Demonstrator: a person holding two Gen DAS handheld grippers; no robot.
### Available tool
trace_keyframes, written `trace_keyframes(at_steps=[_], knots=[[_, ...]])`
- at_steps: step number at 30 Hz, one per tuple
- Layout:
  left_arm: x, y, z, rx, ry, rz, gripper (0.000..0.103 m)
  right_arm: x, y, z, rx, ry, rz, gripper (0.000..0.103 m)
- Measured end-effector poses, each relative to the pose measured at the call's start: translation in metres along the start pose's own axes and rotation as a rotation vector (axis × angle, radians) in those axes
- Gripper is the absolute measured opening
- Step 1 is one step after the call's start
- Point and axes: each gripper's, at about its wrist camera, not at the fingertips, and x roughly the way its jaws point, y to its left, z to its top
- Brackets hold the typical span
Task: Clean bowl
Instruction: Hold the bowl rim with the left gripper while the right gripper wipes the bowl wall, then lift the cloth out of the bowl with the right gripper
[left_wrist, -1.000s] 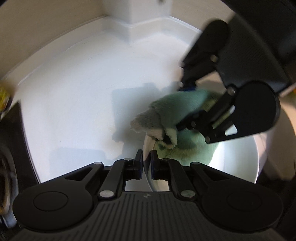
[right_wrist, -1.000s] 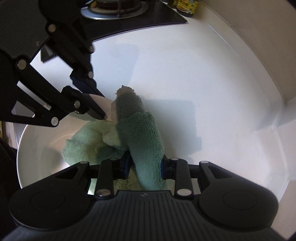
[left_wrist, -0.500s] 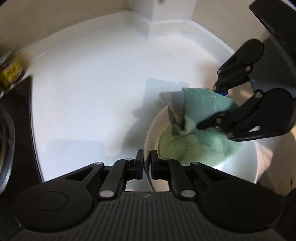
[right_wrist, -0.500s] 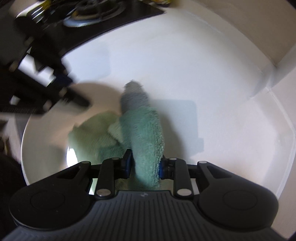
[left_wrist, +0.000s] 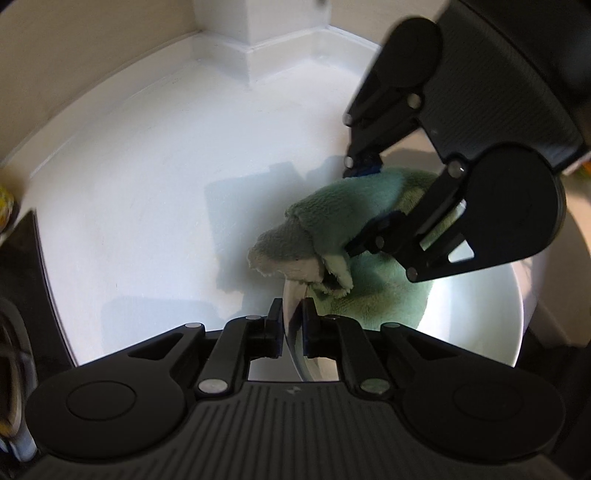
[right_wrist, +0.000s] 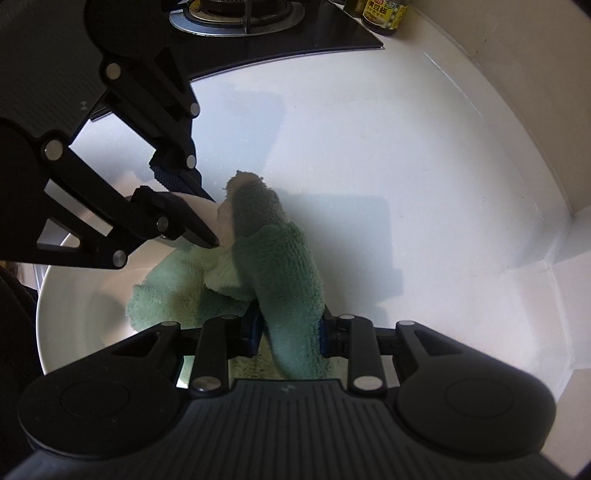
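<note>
A white bowl (left_wrist: 480, 325) (right_wrist: 74, 306) rests on the white counter. My left gripper (left_wrist: 293, 325) (right_wrist: 201, 218) is shut on the bowl's rim at its near edge in the left wrist view. My right gripper (right_wrist: 288, 328) (left_wrist: 354, 206) is shut on a green cloth (right_wrist: 284, 269) (left_wrist: 351, 214). The cloth lies bunched inside the bowl, and its pale, frayed end hangs over the rim close to my left gripper's fingers. Most of the bowl's floor is hidden under the cloth.
A black gas hob (right_wrist: 258, 26) with a burner lies at the far side, and a sauce jar (right_wrist: 384, 14) stands beside it. The white counter (left_wrist: 147, 184) runs to a beige wall with a boxed corner (left_wrist: 280, 48).
The right gripper has swept the cloth back across the bowl toward my left gripper's side of the rim, so the cloth's end again hangs over the rim. The left gripper kept its hold.
</note>
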Motion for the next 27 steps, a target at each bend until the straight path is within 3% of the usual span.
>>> trace_keyframes(at_steps=[8, 13, 20, 23, 27], knots=[[-0.017, 0.001, -0.035, -0.169, -0.003, 0.023, 0.01, 0.013, 0.0, 0.005, 0.137, -0.047, 0.024, 0.024], [-0.028, 0.007, -0.05, -0.204, -0.037, 0.024, 0.007, 0.014, 0.006, 0.002, 0.107, -0.019, 0.049, 0.024], [-0.025, 0.009, -0.037, -0.073, -0.013, 0.02, 0.007, 0.015, 0.014, -0.003, 0.055, 0.025, 0.084, 0.023], [-0.004, 0.001, -0.022, -0.027, -0.006, 0.028, 0.007, 0.021, 0.018, 0.009, 0.047, 0.013, 0.022, 0.023], [-0.005, -0.001, -0.023, -0.012, -0.005, 0.037, 0.007, 0.026, 0.021, 0.026, 0.054, -0.034, -0.014, 0.025]])
